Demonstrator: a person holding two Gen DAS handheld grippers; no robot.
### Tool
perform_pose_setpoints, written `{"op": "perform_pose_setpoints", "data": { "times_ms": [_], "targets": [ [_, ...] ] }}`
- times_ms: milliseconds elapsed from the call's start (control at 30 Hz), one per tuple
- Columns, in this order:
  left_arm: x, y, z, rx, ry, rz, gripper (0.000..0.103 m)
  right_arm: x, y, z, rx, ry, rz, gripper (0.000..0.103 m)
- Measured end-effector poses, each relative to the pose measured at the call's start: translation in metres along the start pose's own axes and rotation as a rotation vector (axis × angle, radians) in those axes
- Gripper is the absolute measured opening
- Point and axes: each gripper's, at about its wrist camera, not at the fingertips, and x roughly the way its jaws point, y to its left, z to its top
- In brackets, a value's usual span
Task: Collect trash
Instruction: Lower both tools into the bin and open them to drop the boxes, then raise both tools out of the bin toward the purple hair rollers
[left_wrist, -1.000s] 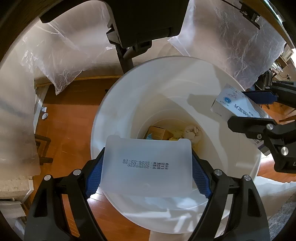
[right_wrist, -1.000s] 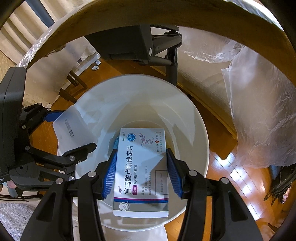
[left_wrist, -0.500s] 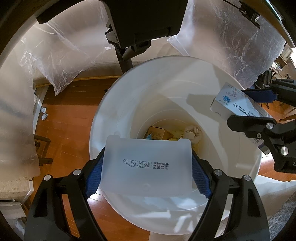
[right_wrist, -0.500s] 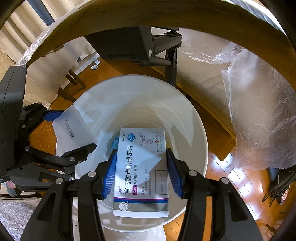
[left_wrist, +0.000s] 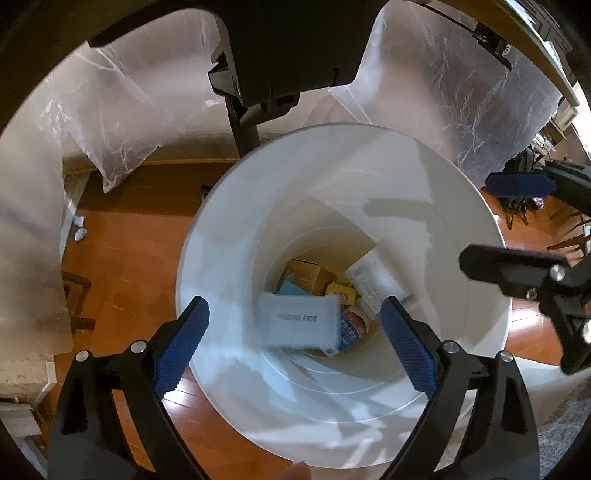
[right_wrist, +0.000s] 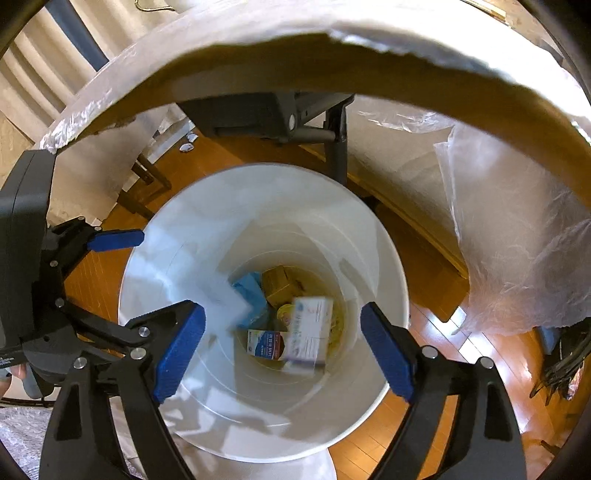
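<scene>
L gripper (left_wrist: 291, 343): jaws wide apart, nothing between pads. R gripper (right_wrist: 282, 350): same, spread and bare. Both hung over bin (left_wrist: 461, 192), pointing down into mouth.

Clear tray (left_wrist: 299, 325) blurred, low inside bin, prob. mid-fall or just landed on the pile. Pill box (right_wrist: 308, 330) likewise smeared, near bottom, atop other cartons. Brown carton (left_wrist: 306, 275), blue wad (right_wrist: 253, 295) and yellow scrap (left_wrist: 340, 291) already at base.

Handling, as judged: tray thin, light, slick plastic, some flex; best pinched across short edges. Pill box light card, crushable; best gripped on long sides, mild squeeze. Neither fragile, so drop from rim looked safe.

Wood floor (left_wrist: 122, 258) around bin; plastic sheeting (left_wrist: 122, 122) behind.
</scene>
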Motion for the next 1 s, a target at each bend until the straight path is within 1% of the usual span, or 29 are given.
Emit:
{"op": "perform_pose_setpoints", "data": {
  "times_ms": [100,367,467,533,567,600,667,700,733,767,800,833,867,900,933,967,1000],
  "targets": [
    [-0.003,-0.002,0.000,0.007,-0.010,-0.002,0.098,-0.005,-0.001,-0.002,0.004,-0.005,-0.001,0.085],
    [-0.026,0.002,-0.001,-0.001,-0.047,0.008,0.098,-0.034,-0.006,-0.006,0.007,-0.046,-0.007,0.085],
    [-0.052,0.004,-0.001,-0.003,-0.084,0.007,0.098,-0.058,-0.005,-0.008,-0.006,-0.076,-0.014,0.085],
    [-0.078,0.002,-0.002,0.010,-0.127,0.007,0.098,-0.088,0.000,-0.009,-0.036,-0.127,-0.019,0.085],
    [-0.105,0.001,-0.003,0.027,-0.184,0.002,0.098,-0.103,0.005,-0.008,-0.052,-0.156,-0.017,0.085],
    [-0.124,0.000,-0.002,0.039,-0.228,-0.003,0.098,-0.123,0.009,-0.007,-0.074,-0.203,-0.016,0.085],
    [-0.173,0.004,0.001,0.044,-0.369,0.001,0.098,-0.157,0.013,0.000,-0.109,-0.303,-0.034,0.087],
    [-0.191,0.008,0.003,0.032,-0.429,0.012,0.098,-0.176,0.016,0.006,-0.126,-0.380,-0.058,0.094],
    [-0.221,0.017,0.008,-0.004,-0.536,0.040,0.101,-0.192,0.015,0.010,-0.133,-0.450,-0.085,0.098],
    [-0.236,0.023,0.011,-0.033,-0.599,0.061,0.102,-0.207,0.014,0.015,-0.133,-0.529,-0.114,0.099],
    [-0.254,0.032,0.015,-0.076,-0.684,0.087,0.102,-0.224,0.013,0.022,-0.124,-0.631,-0.143,0.099],
    [-0.271,0.044,0.021,-0.143,-0.775,0.126,0.102,-0.231,0.012,0.028,-0.115,-0.686,-0.152,0.099],
    [-0.277,0.051,0.028,-0.187,-0.816,0.151,0.102,-0.237,0.009,0.038,-0.094,-0.740,-0.165,0.099],
    [-0.280,0.060,0.035,-0.228,-0.851,0.169,0.102,-0.239,0.006,0.046,-0.076,-0.753,-0.175,0.099],
    [-0.278,0.068,0.046,-0.257,-0.854,0.184,0.102,-0.237,0.001,0.059,-0.057,-0.747,-0.176,0.099],
    [-0.275,0.073,0.055,-0.266,-0.834,0.192,0.102,-0.232,-0.005,0.073,-0.039,-0.729,-0.166,0.099],
    [-0.267,0.079,0.070,-0.258,-0.791,0.193,0.102,-0.227,-0.008,0.081,-0.024,-0.713,-0.159,0.099]
  ]
}}
